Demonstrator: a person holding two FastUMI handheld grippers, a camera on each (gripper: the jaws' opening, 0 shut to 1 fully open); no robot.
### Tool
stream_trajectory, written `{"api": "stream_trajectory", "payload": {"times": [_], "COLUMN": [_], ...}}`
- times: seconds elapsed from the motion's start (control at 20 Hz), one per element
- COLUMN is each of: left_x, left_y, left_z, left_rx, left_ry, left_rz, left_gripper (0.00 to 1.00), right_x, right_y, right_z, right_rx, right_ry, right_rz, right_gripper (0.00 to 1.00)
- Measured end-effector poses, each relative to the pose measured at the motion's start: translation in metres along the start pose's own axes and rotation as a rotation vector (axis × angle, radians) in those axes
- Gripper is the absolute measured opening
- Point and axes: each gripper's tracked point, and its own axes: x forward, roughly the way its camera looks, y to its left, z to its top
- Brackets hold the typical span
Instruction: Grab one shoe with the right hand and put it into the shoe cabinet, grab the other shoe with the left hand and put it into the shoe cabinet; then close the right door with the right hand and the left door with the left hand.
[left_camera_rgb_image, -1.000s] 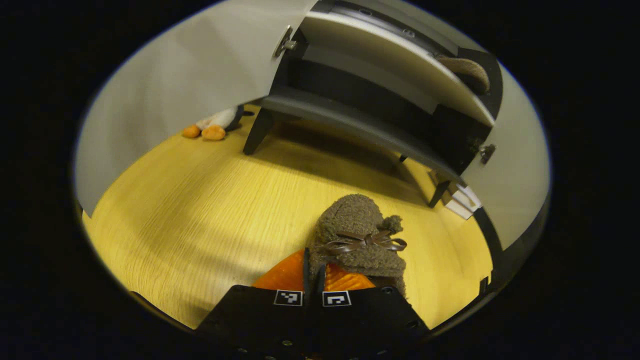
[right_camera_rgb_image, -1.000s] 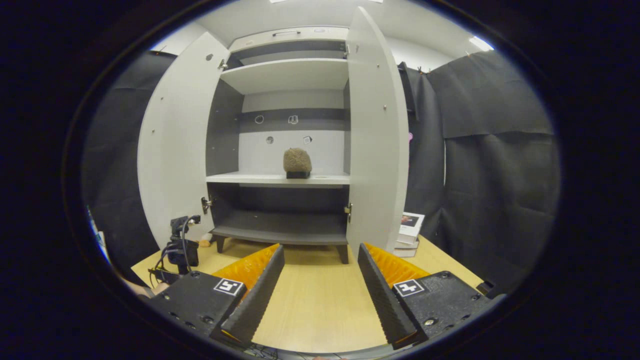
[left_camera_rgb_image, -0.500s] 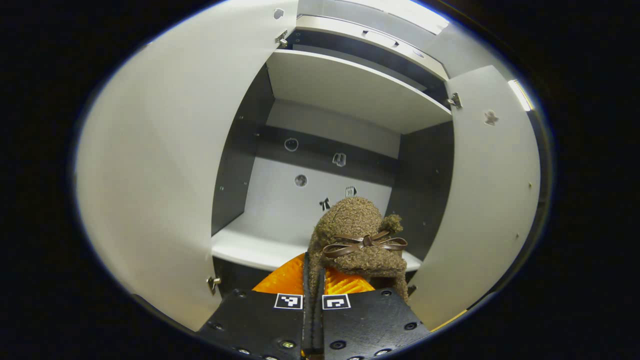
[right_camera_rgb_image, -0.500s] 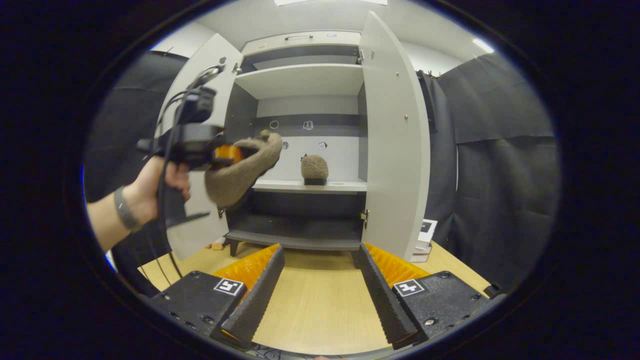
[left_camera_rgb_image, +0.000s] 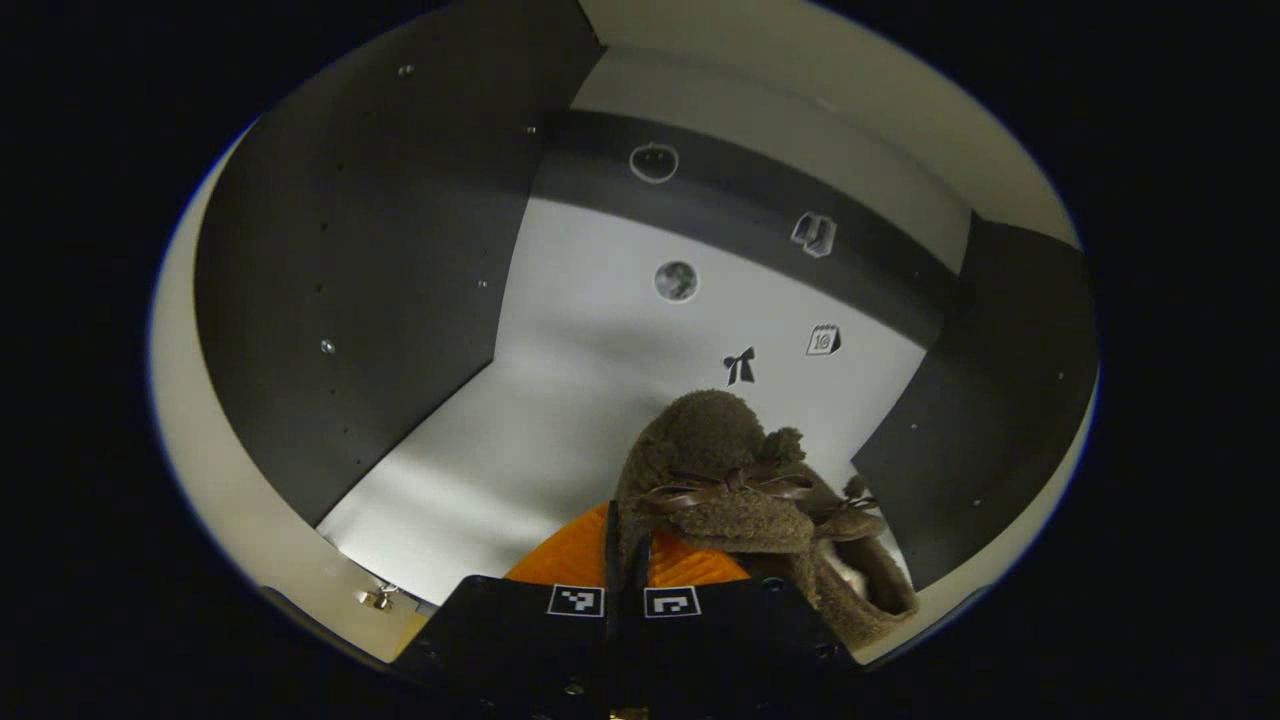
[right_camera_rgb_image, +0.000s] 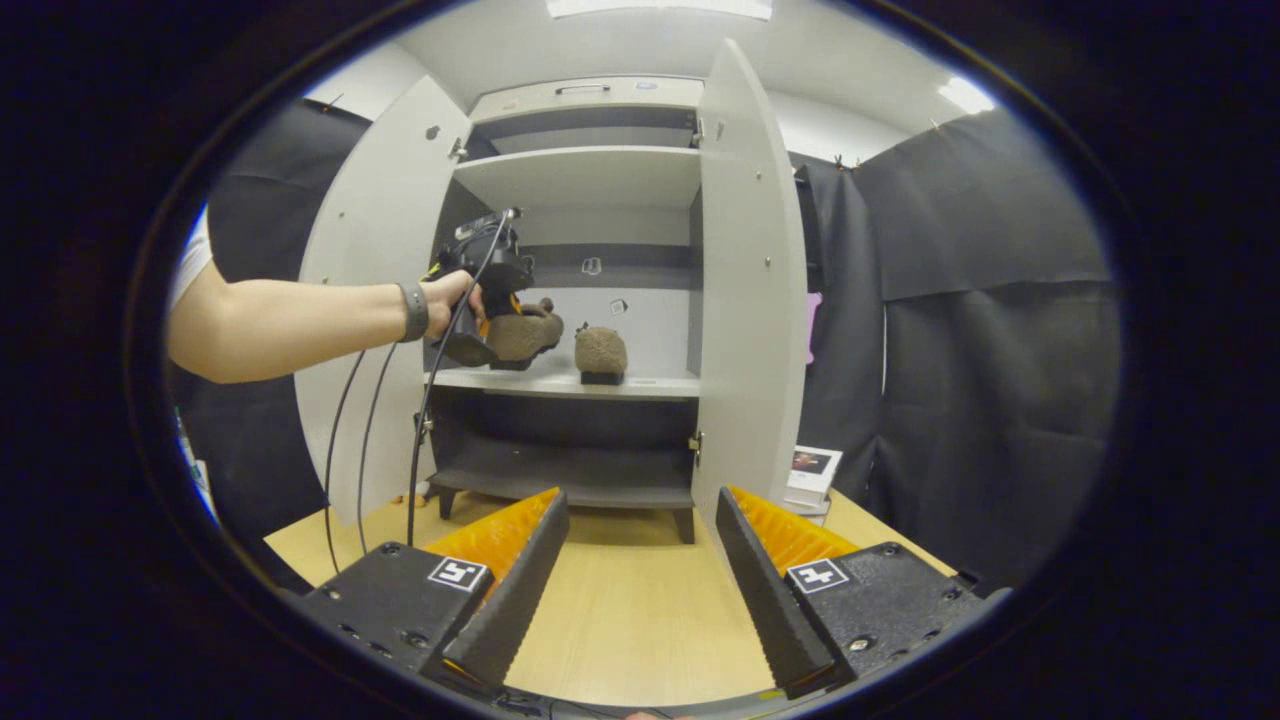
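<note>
A brown fuzzy shoe with a bow (left_camera_rgb_image: 720, 470) is pinched in my left gripper (left_camera_rgb_image: 625, 545), which is shut on it inside the cabinet, over the middle shelf (left_camera_rgb_image: 480, 460). The other brown shoe (left_camera_rgb_image: 865, 580) lies just to its right on that shelf. In the right gripper view a hand holds the left gripper (right_camera_rgb_image: 480, 300) with the held shoe (right_camera_rgb_image: 525, 335) at shelf height, beside the resting shoe (right_camera_rgb_image: 600, 350). Whether the held shoe touches the shelf I cannot tell. My right gripper (right_camera_rgb_image: 640, 500) stands open over the wooden table (right_camera_rgb_image: 640, 620), holding nothing.
The cabinet's left door (right_camera_rgb_image: 370, 300) and right door (right_camera_rgb_image: 750, 300) both stand wide open. A person's bare arm (right_camera_rgb_image: 290, 325) reaches in from the left, with cables hanging from the gripper. A small stack of boxes (right_camera_rgb_image: 815, 475) sits by the right door's foot.
My left gripper has risen from the table and moved with the shoe into the cabinet, up to the middle shelf beside the other shoe. The right gripper has stayed open and nearly still.
</note>
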Motion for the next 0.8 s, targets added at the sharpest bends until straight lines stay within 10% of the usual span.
{"api": "stream_trajectory", "payload": {"times": [0.6, 0.8], "left_x": [0.01, -0.009], "left_y": [0.01, 0.032], "left_z": [-0.018, -0.01], "left_rx": [-0.078, 0.027], "left_ry": [0.147, 0.066], "left_rz": [0.026, 0.139], "left_gripper": [0.13, 0.75], "right_x": [0.002, 0.002], "right_y": [0.002, -0.003], "right_z": [-0.015, -0.016], "right_rx": [-0.027, -0.008], "right_ry": [0.013, 0.016], "right_rz": [0.015, 0.005], "right_gripper": [0.94, 0.94]}}
